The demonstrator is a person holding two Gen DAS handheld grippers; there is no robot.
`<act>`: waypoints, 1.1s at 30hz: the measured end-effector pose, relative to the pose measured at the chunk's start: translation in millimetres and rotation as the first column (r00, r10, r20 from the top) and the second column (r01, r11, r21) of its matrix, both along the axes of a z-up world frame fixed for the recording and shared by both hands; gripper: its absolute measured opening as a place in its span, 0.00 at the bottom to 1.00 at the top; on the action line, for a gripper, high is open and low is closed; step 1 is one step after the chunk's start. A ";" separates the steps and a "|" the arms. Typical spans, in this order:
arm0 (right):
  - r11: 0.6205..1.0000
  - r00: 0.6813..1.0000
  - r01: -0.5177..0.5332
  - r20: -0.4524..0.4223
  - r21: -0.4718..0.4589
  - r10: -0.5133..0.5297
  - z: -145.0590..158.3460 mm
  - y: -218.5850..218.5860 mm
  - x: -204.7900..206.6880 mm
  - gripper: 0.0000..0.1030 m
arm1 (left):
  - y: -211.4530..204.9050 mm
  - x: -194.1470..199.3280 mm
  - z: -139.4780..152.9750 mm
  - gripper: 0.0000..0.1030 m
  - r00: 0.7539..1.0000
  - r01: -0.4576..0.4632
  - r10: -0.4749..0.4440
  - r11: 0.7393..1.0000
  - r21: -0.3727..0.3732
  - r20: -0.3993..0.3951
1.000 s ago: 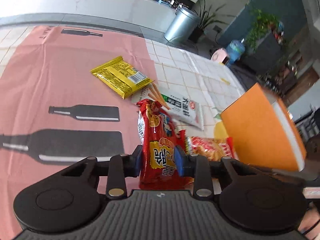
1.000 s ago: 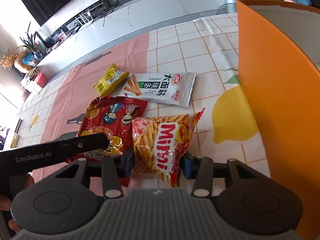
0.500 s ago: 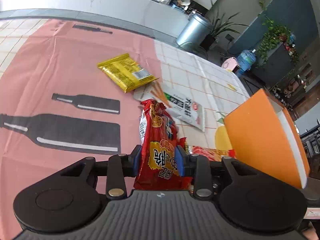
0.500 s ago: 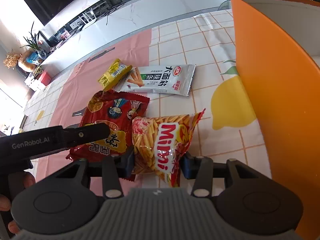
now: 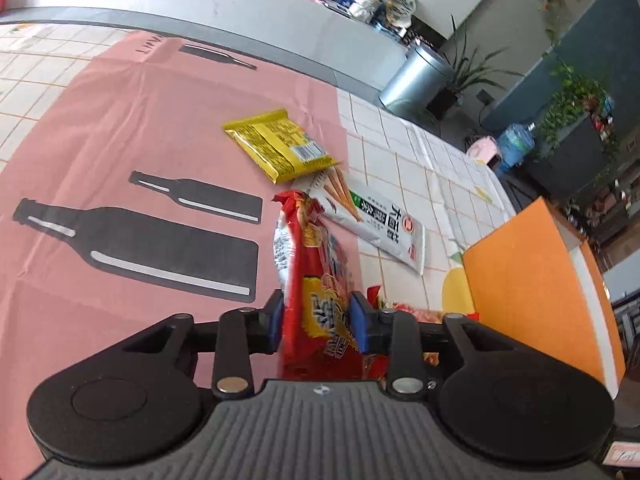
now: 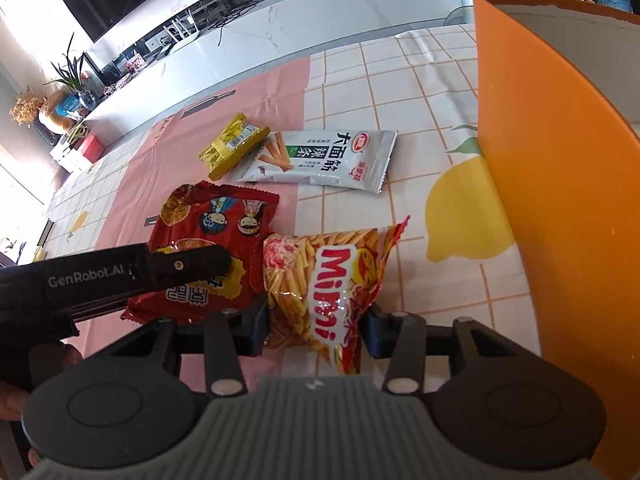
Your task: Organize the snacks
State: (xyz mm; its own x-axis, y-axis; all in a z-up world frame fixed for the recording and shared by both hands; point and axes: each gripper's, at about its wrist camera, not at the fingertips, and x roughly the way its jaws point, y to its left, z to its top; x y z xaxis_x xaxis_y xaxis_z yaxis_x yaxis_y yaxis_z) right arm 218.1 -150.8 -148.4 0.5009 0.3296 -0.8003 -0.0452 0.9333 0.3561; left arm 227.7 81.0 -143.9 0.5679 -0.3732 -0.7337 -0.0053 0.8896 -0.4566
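Observation:
My left gripper [image 5: 318, 322] is shut on a red snack bag [image 5: 316, 280] and holds it edge-up above the cloth; the bag also shows in the right wrist view [image 6: 208, 240] with the left gripper across it. My right gripper [image 6: 316, 324] is shut on the Mimi fries bag [image 6: 328, 280], lifted a little. A yellow packet [image 5: 280, 146] [image 6: 232, 146] and a white spicy-strip packet [image 5: 376, 224] [image 6: 324, 160] lie flat on the table beyond. The orange box [image 5: 528, 292] [image 6: 560, 184] stands to the right.
A pink cloth with black bottle prints [image 5: 120, 200] covers the left of the table; a checked cloth with lemons [image 6: 400, 92] covers the right. A white counter [image 5: 200, 4] and a metal bin [image 5: 420, 80] stand beyond the table.
Both grippers have risen slightly with their bags held; the left wrist view has shifted so the packets and orange box sit farther away.

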 end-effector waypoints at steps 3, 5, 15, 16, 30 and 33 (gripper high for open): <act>1.000 1.000 0.003 -0.006 0.002 -0.003 1.8 0.3 -2.9 0.41 | -2.3 -4.6 7.7 0.28 1.000 -0.010 0.010 1.000 0.007 0.008; 1.000 1.000 0.008 -0.012 0.001 -0.008 3.9 0.0 -6.1 0.41 | -5.9 -8.0 12.8 0.28 1.000 -0.016 0.015 0.999 0.043 0.014; 1.000 0.999 0.017 0.031 -0.005 -0.017 36.3 -3.8 -36.0 0.41 | -8.6 -34.8 43.6 0.27 0.999 -0.051 0.050 0.998 0.047 0.019; 1.000 0.999 0.017 0.039 -0.003 -0.017 41.4 -4.3 -40.3 0.41 | -9.4 -39.0 48.6 0.27 0.998 -0.052 0.050 0.998 0.047 0.026; 0.998 0.979 0.057 0.193 0.024 -0.061 111.9 -46.9 -113.5 0.40 | -44.5 -97.2 106.2 0.27 0.989 -0.035 0.027 0.998 0.049 0.147; 0.997 0.972 0.073 0.225 0.022 -0.076 126.2 -63.6 -129.5 0.40 | -60.6 -104.6 115.0 0.27 0.985 -0.003 -0.003 0.999 0.034 0.171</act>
